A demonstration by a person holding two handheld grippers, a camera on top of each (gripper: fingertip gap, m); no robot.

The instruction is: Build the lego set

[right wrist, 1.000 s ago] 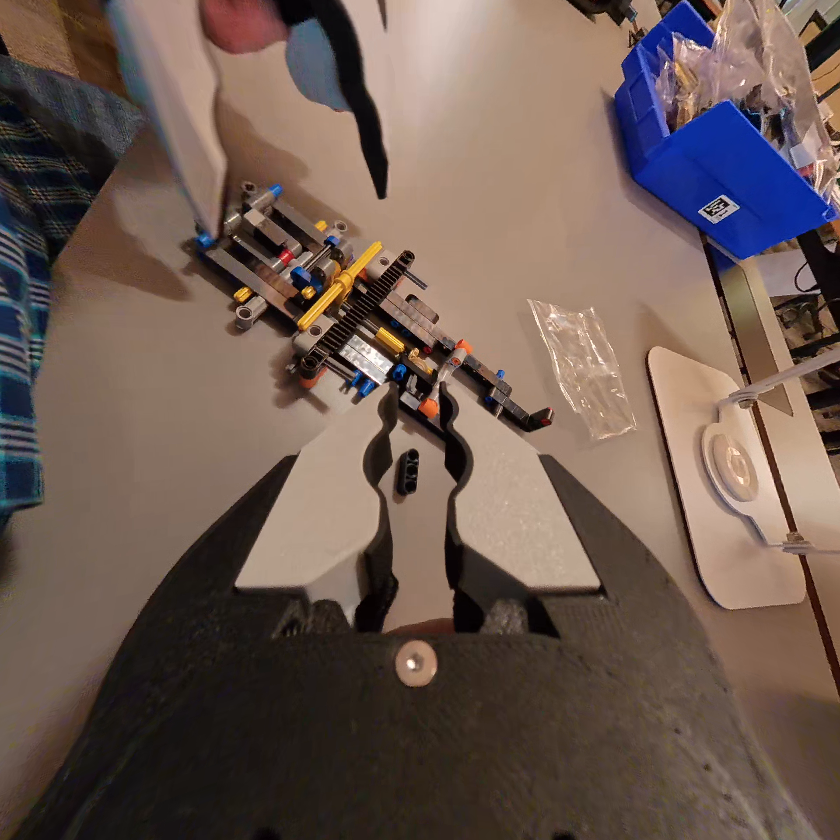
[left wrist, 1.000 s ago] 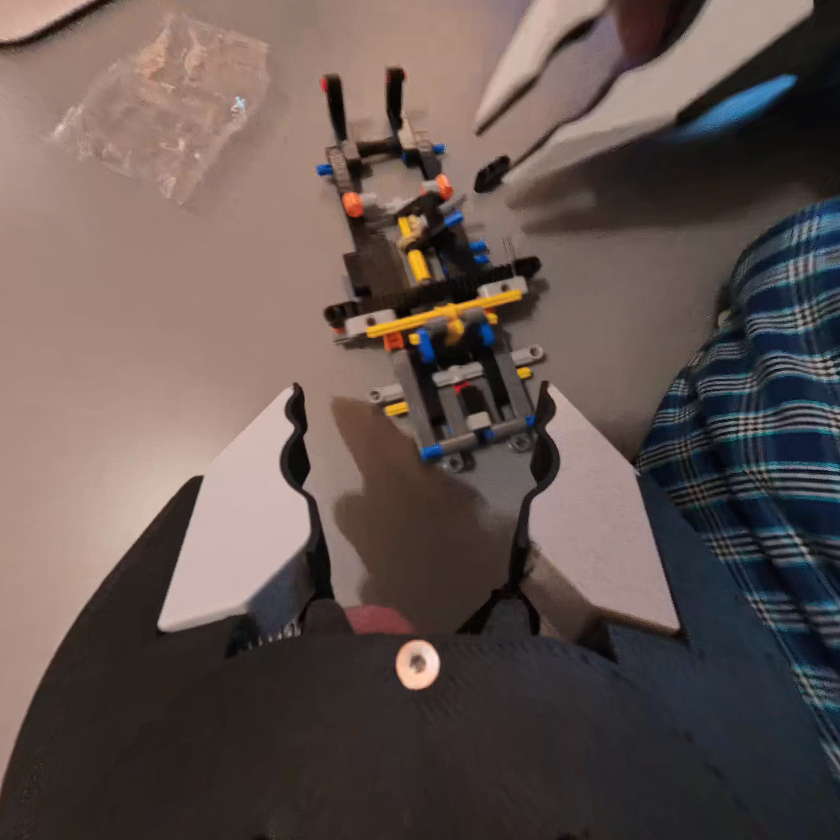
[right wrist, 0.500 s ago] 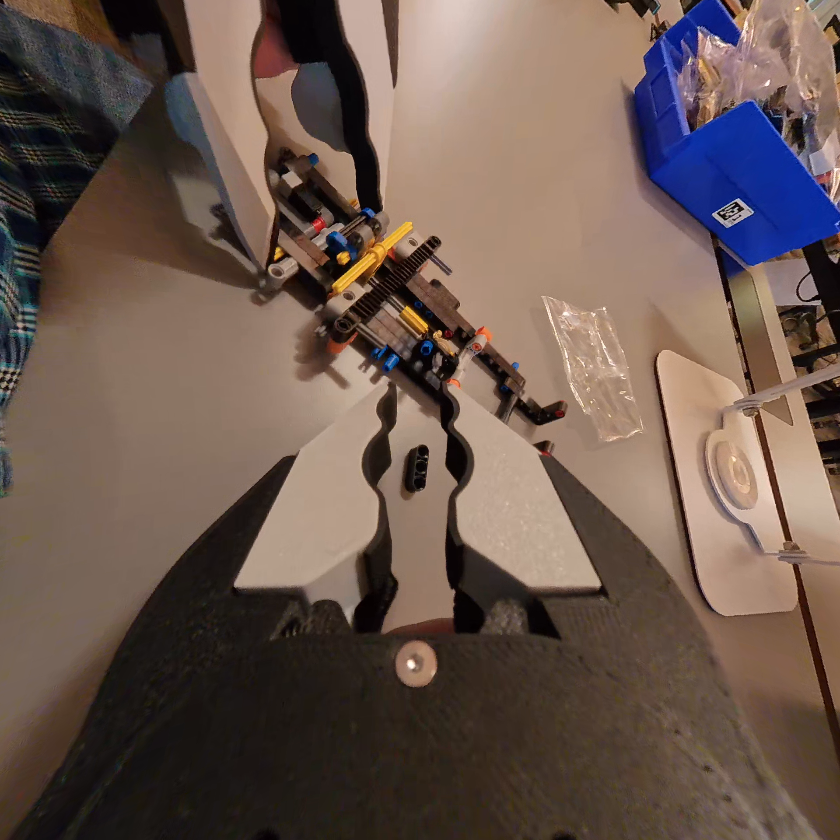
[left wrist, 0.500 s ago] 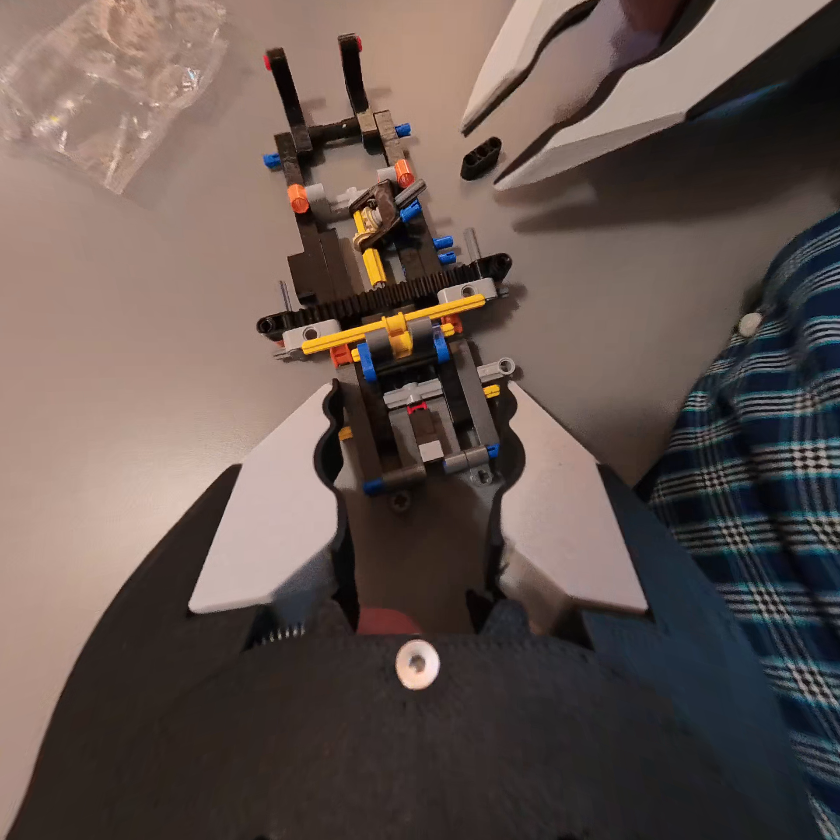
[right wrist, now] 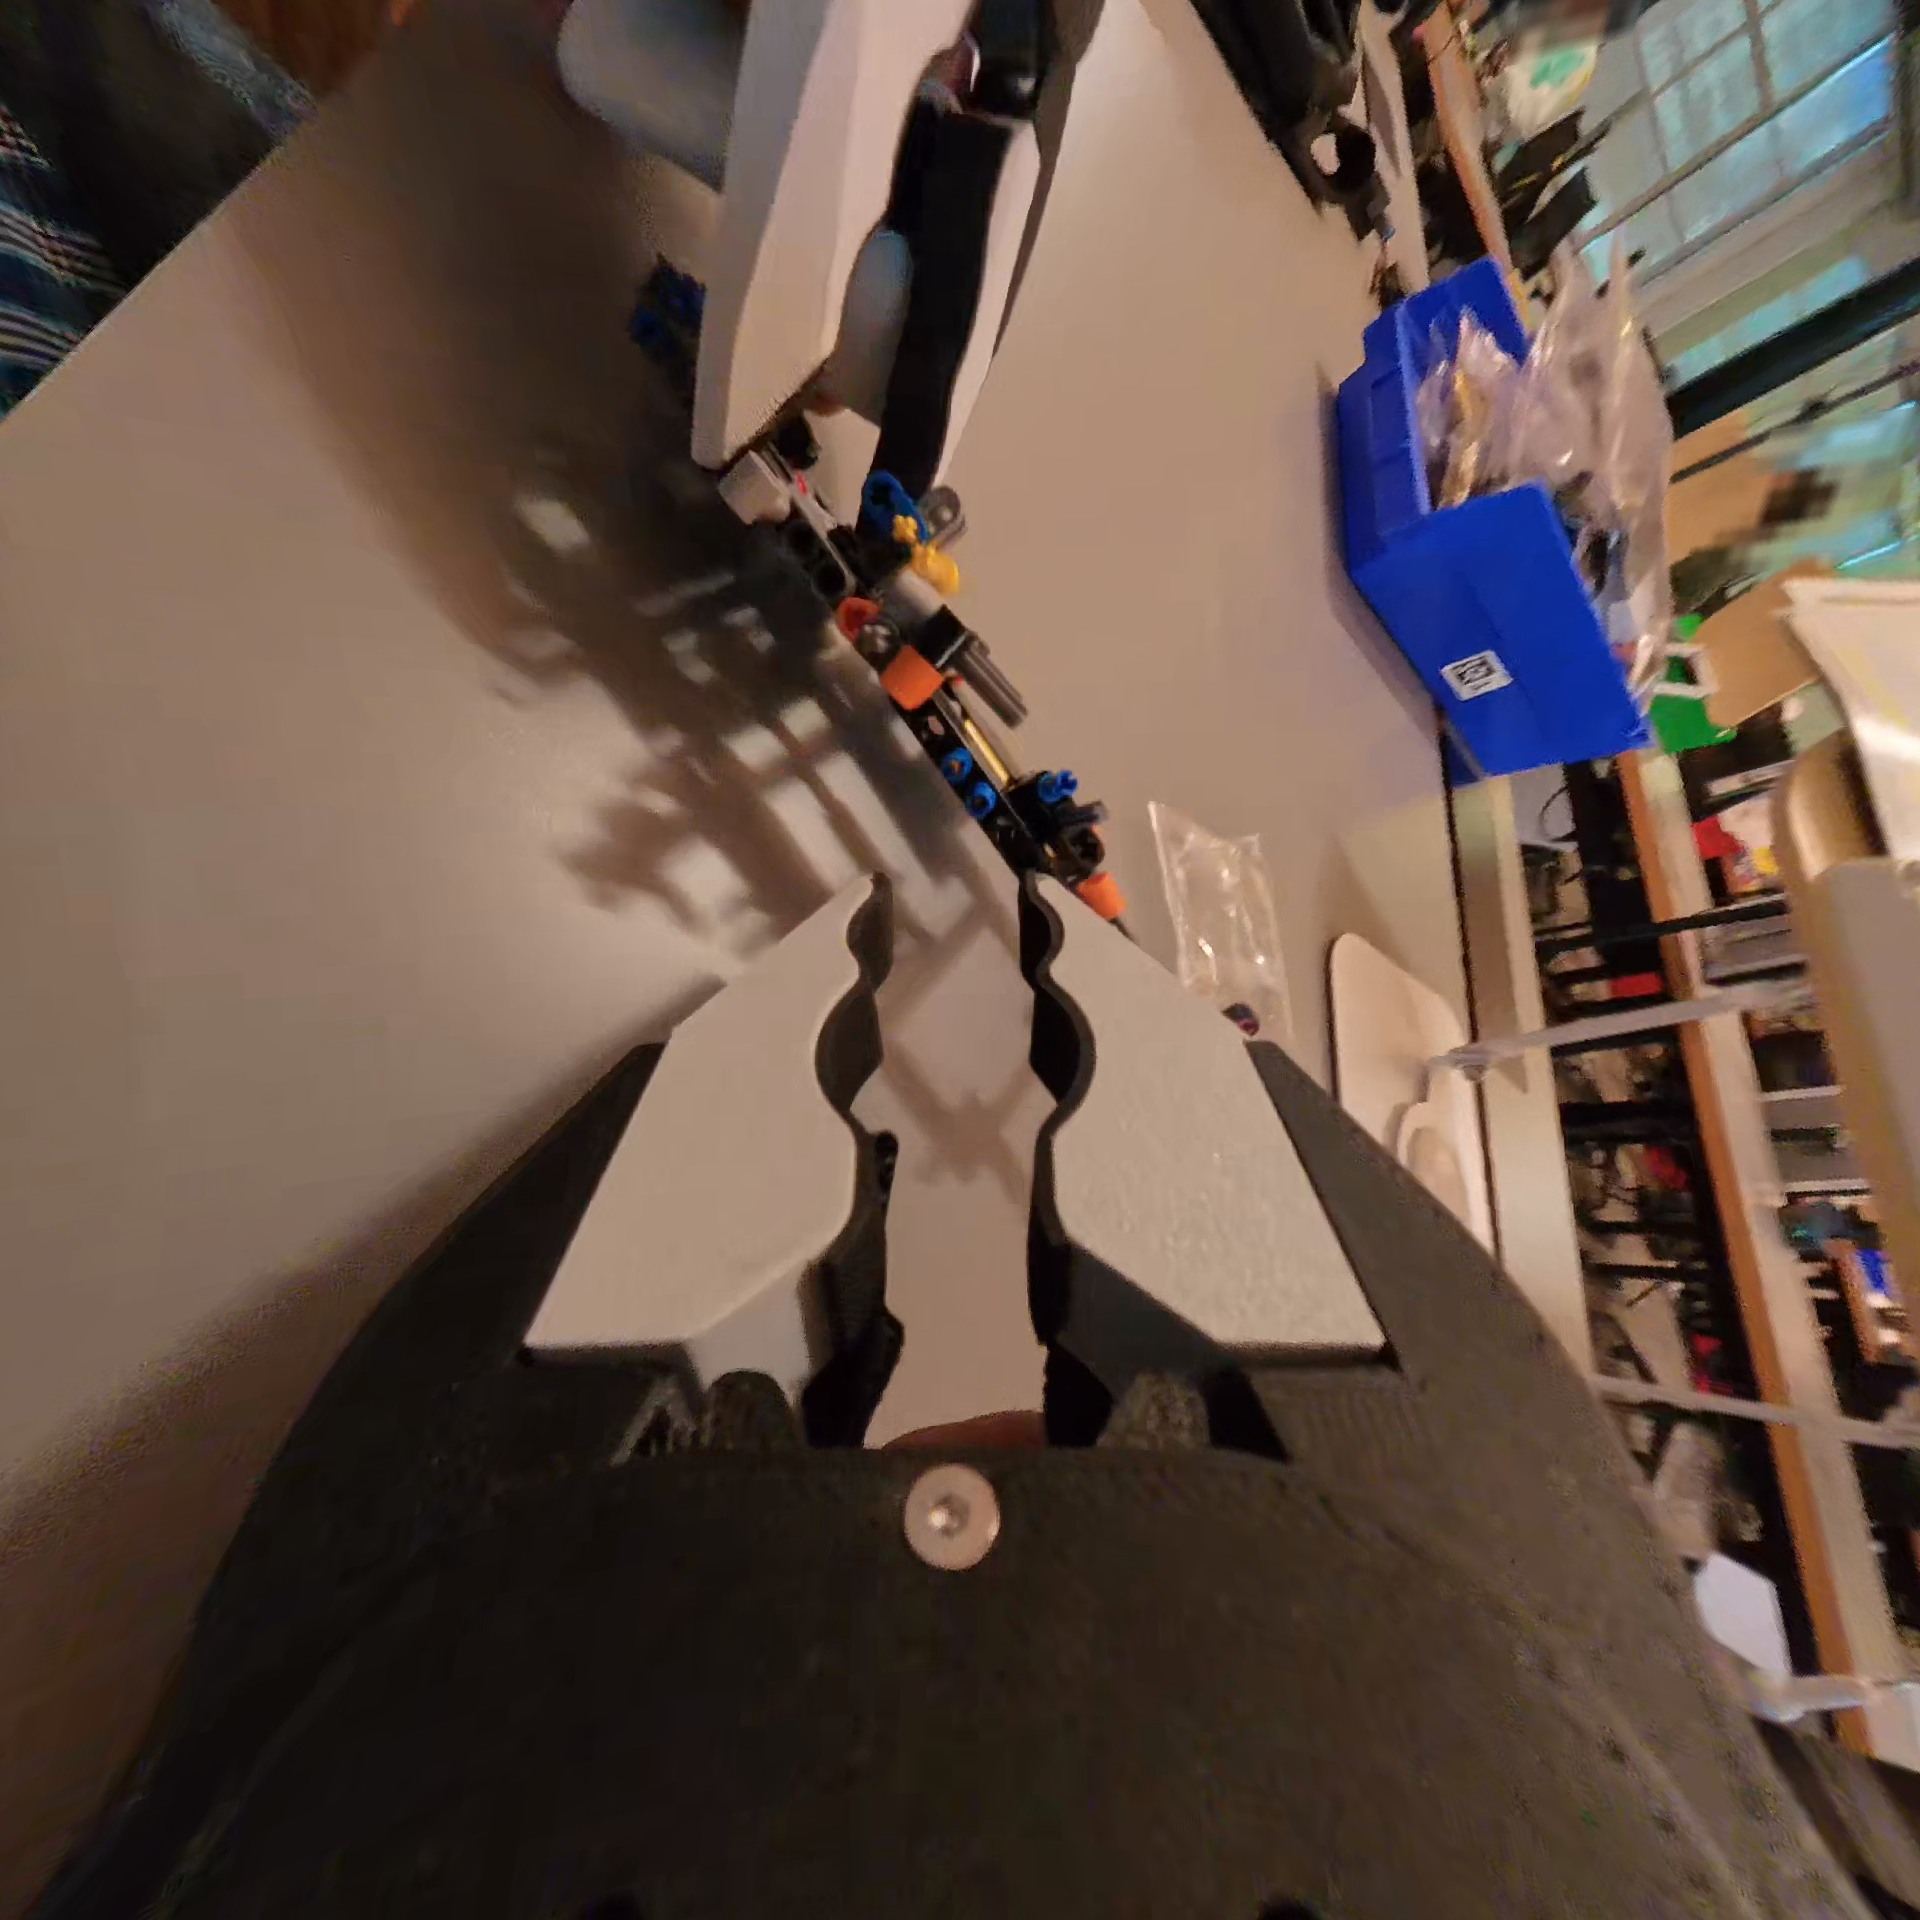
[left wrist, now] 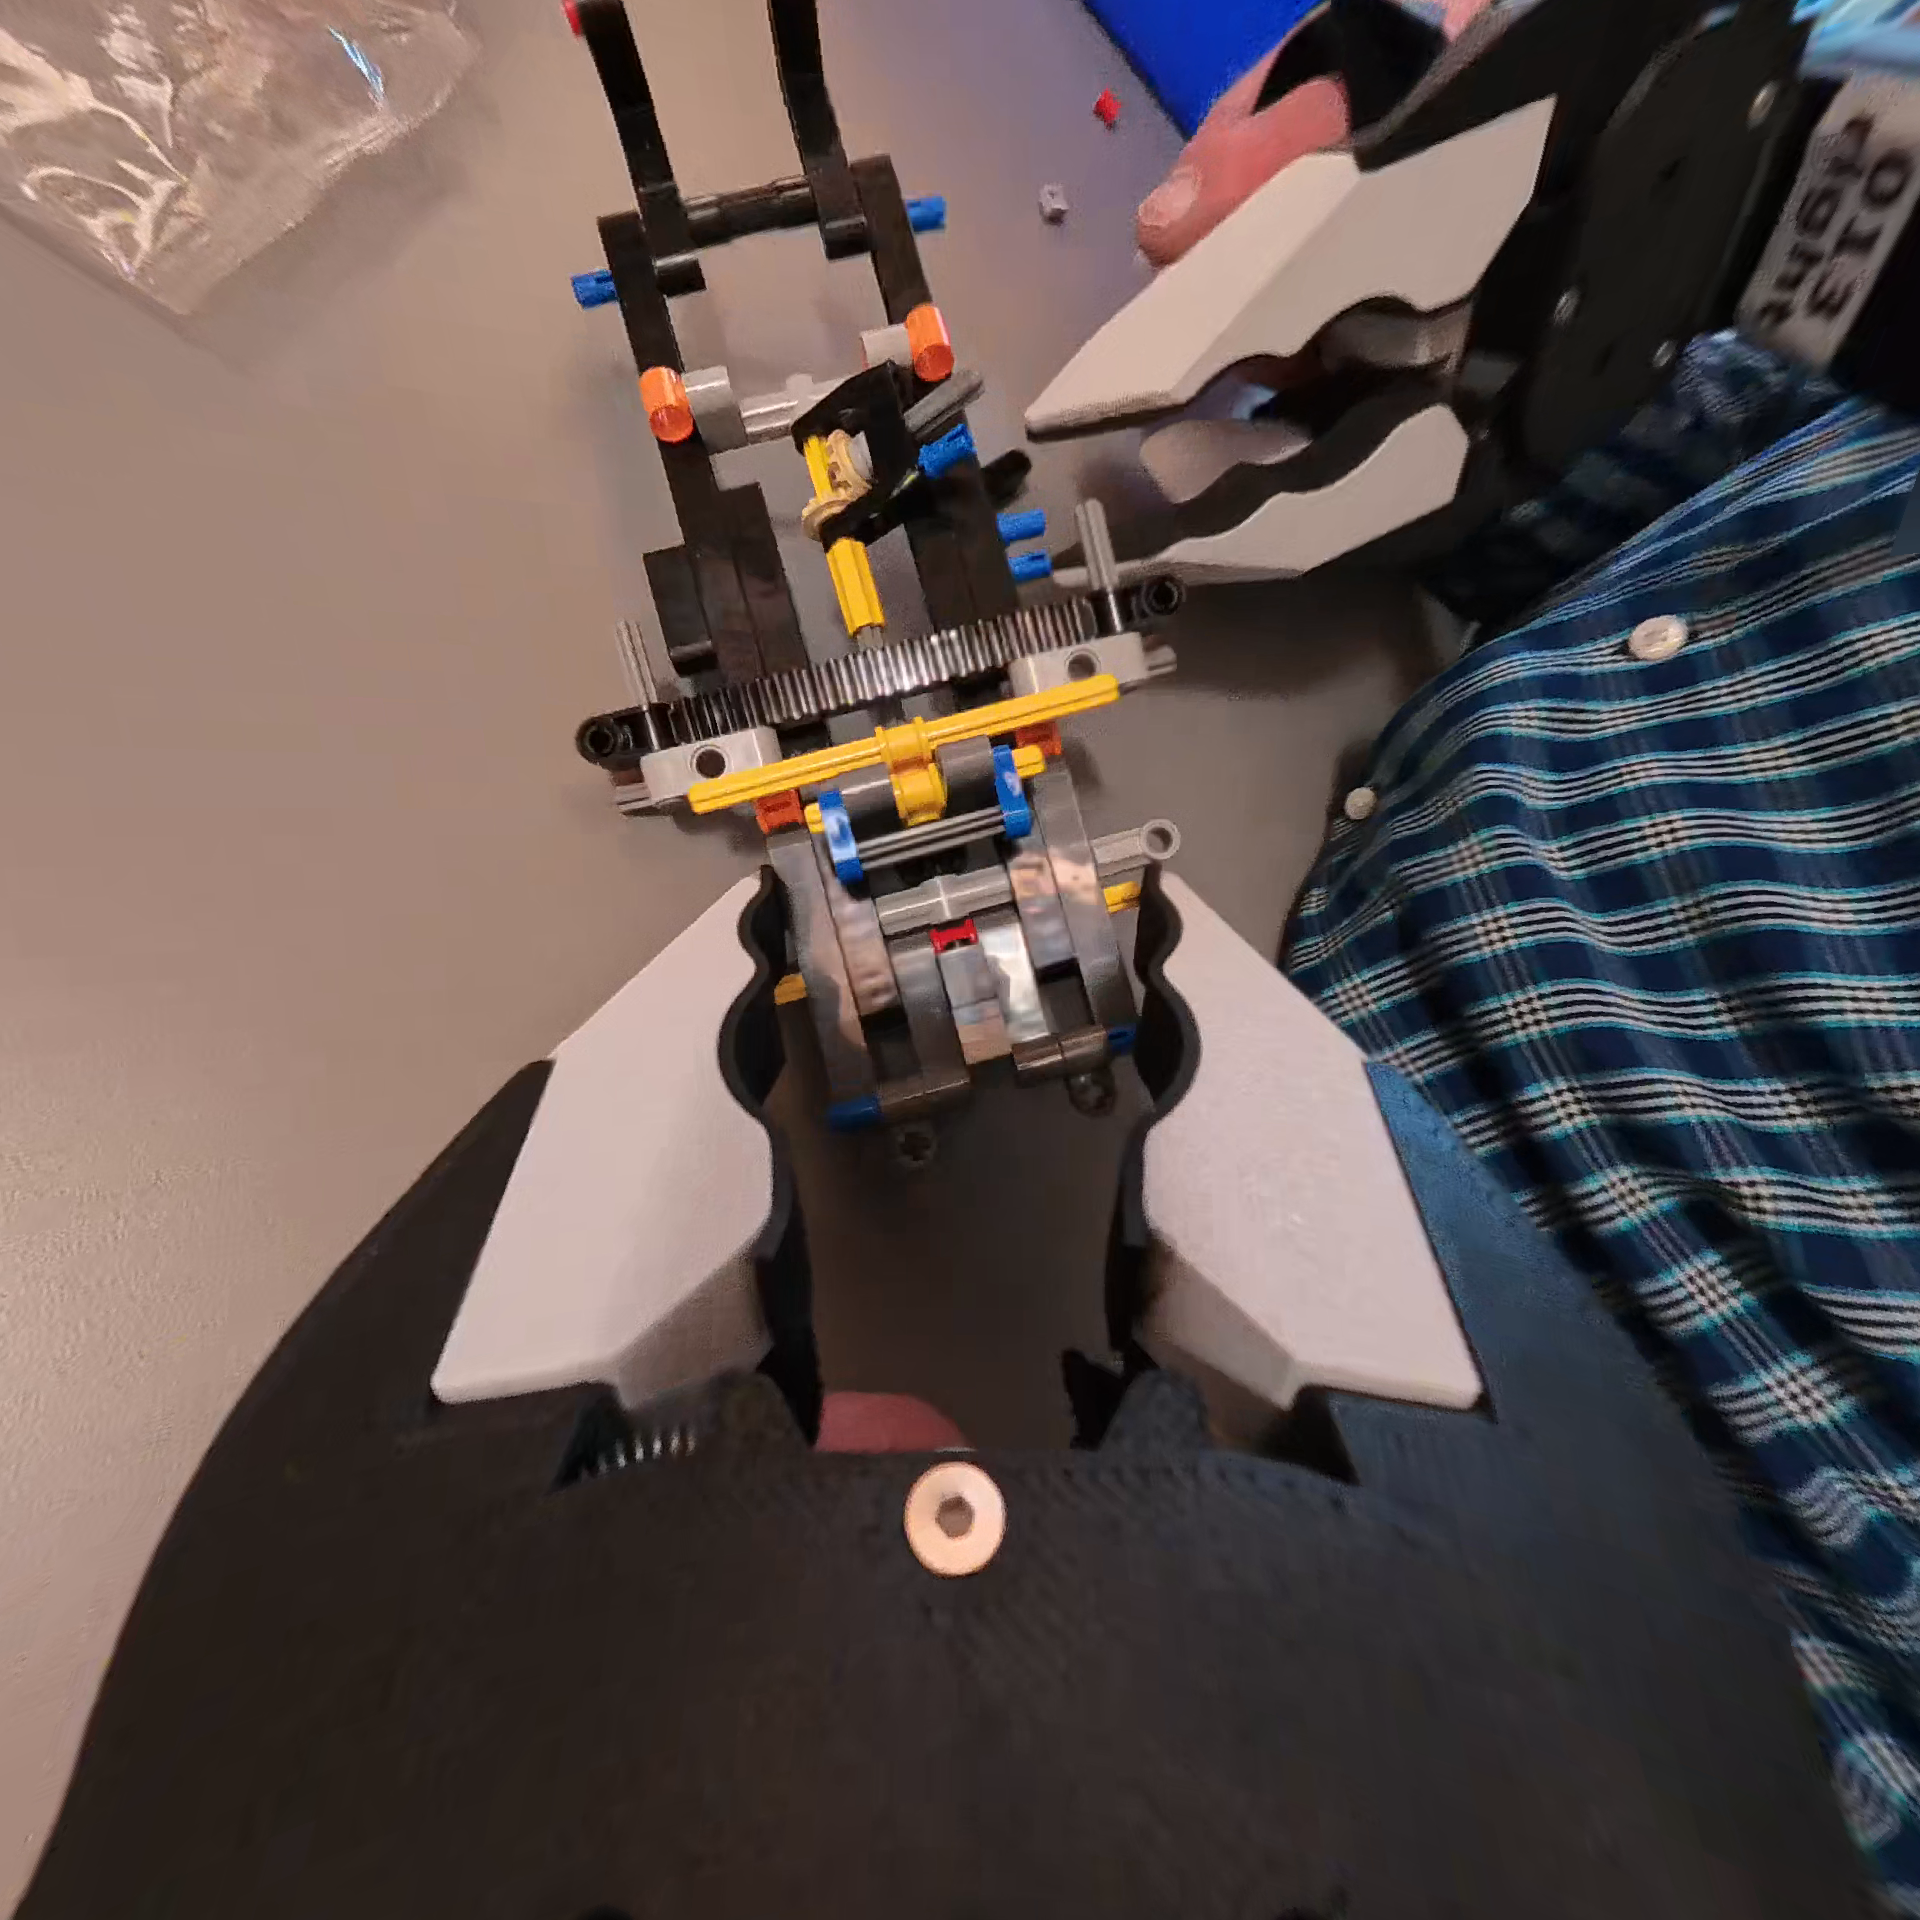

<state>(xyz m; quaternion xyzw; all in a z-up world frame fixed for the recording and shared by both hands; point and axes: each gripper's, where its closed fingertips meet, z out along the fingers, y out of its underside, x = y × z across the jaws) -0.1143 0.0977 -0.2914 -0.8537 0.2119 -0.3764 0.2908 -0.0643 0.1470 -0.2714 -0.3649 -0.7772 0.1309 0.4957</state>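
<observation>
workshop/lab | blue parts bin (right wrist: pixel 1496 634) with bagged pieces | cluttered shelves (right wrist: pixel 1662 1039) | grey table (right wrist: pixel 312 831)

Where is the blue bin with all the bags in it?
In the right wrist view, the blue bin sits at the table's far right edge, beyond the lego model and clear plastic bag.

You have two hand-held grippers, left (left wrist: pixel 956 997) and right (right wrist: pixel 951 935), one lego assembly (left wrist: pixel 883 644), one clear plastic bag (left wrist: pixel 208 135), one blue bin (right wrist: pixel 1486 613), two loose small pieces (left wrist: pixel 1107 104) on one table (left wrist: pixel 260 727).
</observation>
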